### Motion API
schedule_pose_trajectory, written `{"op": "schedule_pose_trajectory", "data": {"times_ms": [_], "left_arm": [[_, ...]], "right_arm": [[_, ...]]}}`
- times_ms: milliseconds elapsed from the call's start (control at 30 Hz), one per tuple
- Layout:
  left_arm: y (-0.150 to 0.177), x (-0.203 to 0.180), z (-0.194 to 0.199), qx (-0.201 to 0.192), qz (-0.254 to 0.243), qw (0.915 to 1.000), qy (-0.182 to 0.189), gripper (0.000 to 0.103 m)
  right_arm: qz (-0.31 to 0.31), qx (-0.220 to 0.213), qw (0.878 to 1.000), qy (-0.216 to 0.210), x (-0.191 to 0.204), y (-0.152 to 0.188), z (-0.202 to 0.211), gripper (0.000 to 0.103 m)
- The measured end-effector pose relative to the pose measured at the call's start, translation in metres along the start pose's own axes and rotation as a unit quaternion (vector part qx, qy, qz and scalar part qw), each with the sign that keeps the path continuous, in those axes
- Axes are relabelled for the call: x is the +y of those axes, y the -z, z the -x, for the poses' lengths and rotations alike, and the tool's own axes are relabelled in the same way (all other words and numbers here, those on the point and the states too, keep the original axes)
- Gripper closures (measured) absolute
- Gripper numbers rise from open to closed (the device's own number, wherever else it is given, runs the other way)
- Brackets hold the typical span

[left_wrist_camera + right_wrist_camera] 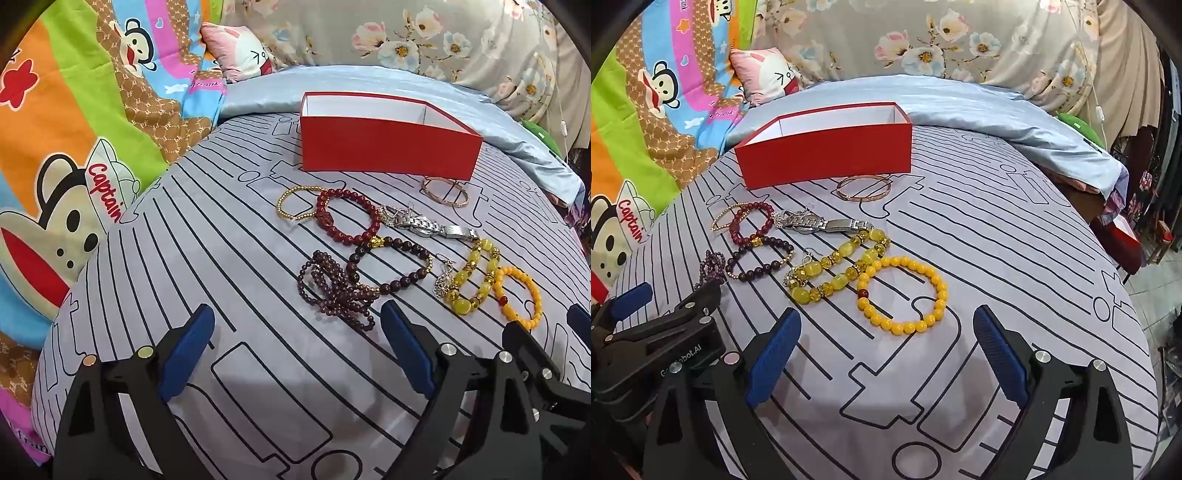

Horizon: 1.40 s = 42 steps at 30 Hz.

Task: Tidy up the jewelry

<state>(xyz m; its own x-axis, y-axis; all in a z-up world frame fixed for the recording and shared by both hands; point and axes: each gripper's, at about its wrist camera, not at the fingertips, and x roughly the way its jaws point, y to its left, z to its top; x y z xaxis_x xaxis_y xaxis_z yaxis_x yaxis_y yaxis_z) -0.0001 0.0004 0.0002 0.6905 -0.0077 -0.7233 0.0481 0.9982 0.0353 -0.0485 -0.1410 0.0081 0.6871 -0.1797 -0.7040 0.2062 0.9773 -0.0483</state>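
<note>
On the grey striped bedspread an open red box stands beyond the scattered jewelry. The right gripper, jaws wide and empty, is nearer the orange bead bracelet lying just ahead; the left gripper is likewise spread.

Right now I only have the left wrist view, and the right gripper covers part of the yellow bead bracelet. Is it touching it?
Observer: No. In the right wrist view the yellow bead bracelet lies whole on the bedspread, untouched by the right gripper.
Operator: Are that gripper's jaws open?
Observer: Yes, wide open, and its pads touch nothing.
Operator: What's past the bed on the right?
Observer: A tiled floor shows beyond the bed's edge.
</note>
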Motion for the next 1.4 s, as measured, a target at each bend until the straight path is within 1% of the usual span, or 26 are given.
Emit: {"op": "schedule_pose_trajectory", "data": {"times_ms": [33, 233, 267, 1400], "left_arm": [[0.000, 0.000, 0.000, -0.001, -0.001, 1.0000, -0.002, 0.016], [0.000, 0.000, 0.000, -0.001, -0.003, 1.0000, -0.003, 0.016], [0.000, 0.000, 0.000, -0.001, -0.003, 1.0000, -0.004, 0.016], [0.000, 0.000, -0.001, -0.001, -0.005, 1.0000, -0.005, 0.018]], "right_arm": [[-0.015, 0.004, 1.000, -0.006, -0.015, 0.001, -0.004, 0.013], [-0.012, 0.000, 1.000, 0.002, 0.001, 0.002, 0.000, 0.013], [-0.013, 0.002, 1.000, 0.001, -0.005, 0.001, 0.001, 0.013], [-0.012, 0.000, 1.000, 0.004, -0.003, 0.001, 0.002, 0.013]]}}
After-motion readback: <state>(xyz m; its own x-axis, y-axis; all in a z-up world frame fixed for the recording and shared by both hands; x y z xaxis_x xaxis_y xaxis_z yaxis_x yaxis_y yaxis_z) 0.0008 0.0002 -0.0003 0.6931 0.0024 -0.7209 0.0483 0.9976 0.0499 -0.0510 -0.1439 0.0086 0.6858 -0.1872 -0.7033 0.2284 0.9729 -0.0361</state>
